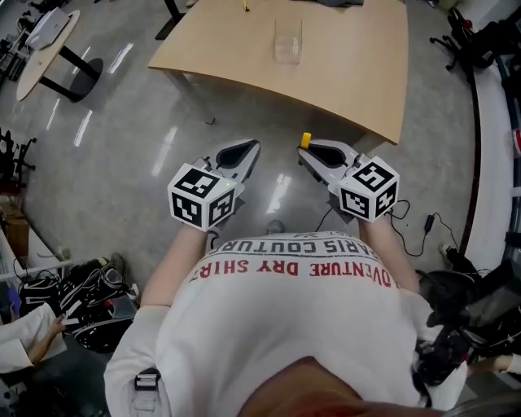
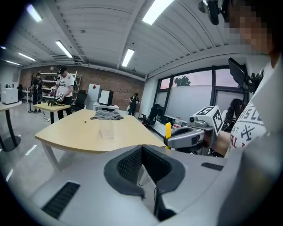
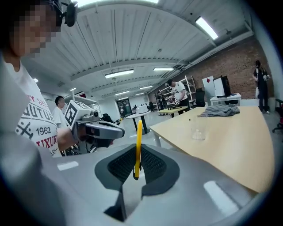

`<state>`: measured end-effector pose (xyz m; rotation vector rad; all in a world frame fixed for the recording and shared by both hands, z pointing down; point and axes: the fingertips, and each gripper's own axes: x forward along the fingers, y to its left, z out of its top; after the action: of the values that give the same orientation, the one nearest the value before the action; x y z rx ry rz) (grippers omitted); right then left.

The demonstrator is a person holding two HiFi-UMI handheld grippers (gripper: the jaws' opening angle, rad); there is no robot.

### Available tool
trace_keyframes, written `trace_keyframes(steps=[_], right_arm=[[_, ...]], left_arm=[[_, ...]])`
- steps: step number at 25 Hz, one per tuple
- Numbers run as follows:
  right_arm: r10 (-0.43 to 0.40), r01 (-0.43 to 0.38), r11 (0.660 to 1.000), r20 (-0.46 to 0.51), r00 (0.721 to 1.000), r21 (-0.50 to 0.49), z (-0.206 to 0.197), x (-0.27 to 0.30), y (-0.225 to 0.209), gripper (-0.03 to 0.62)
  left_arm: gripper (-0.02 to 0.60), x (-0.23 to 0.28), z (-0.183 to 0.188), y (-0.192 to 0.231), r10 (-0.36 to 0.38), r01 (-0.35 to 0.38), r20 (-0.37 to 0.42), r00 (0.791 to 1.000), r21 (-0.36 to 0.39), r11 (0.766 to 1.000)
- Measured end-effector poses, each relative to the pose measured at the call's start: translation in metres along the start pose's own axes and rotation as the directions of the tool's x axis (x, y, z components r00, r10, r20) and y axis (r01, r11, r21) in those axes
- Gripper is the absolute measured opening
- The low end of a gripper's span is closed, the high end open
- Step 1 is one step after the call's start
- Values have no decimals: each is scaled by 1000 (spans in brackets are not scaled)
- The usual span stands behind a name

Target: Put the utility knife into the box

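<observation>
My right gripper (image 1: pixel 304 150) is shut on a yellow utility knife (image 1: pixel 306 139); in the right gripper view the knife (image 3: pixel 138 146) stands upright between the dark pads (image 3: pixel 152 164). My left gripper (image 1: pixel 253 146) is shut with nothing in it, its pads (image 2: pixel 131 164) meeting at the tip. Both are held over the floor, short of the wooden table (image 1: pixel 342 73). A clear plastic box (image 1: pixel 288 40) stands on that table, well ahead of both grippers, and shows as the box (image 2: pixel 106 129) and the box (image 3: pixel 200 127) in the gripper views.
A grey cloth (image 2: pixel 106 115) and a small yellow object (image 1: pixel 246 6) lie at the table's far end. A round table (image 1: pixel 47 39) stands far left. Bags (image 1: pixel 89 297) lie on the floor at left, a cable (image 1: pixel 423 226) at right. People stand at distant benches.
</observation>
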<state>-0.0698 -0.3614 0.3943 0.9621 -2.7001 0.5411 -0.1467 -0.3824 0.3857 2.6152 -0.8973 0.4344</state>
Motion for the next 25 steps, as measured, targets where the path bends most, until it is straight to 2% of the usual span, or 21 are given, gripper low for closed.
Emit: trace_keyframes(steps=[3,7,12,16,21,25], right_arm=[[-29,29,1000,0,1000,-2,19,22,-18,31],[-51,51,999,-1,999,-7,28,35,-47,31],[-51,51,999,-8,999,6,71,60,-113,31],[-40,40,999,-11,999,3,80,91,-165,31],[-42,43,998,-21,999,39,109,127,-240,31],[-45,49,996,-51,998,75,92,163,-303,31]], left_arm=[[3,11,15,30,-30,30,4,1000,-9,1000],[3,32,23,50,-49,49,5,999,1,999],[3,78,66,89,-49,49,-3,999,-10,999],[3,125,73,127,-43,42,-23,999,-27,999],[3,187,106,179,-54,52,-57,997,-37,998],[3,241,87,224,-55,47,-100,993,-80,996]])
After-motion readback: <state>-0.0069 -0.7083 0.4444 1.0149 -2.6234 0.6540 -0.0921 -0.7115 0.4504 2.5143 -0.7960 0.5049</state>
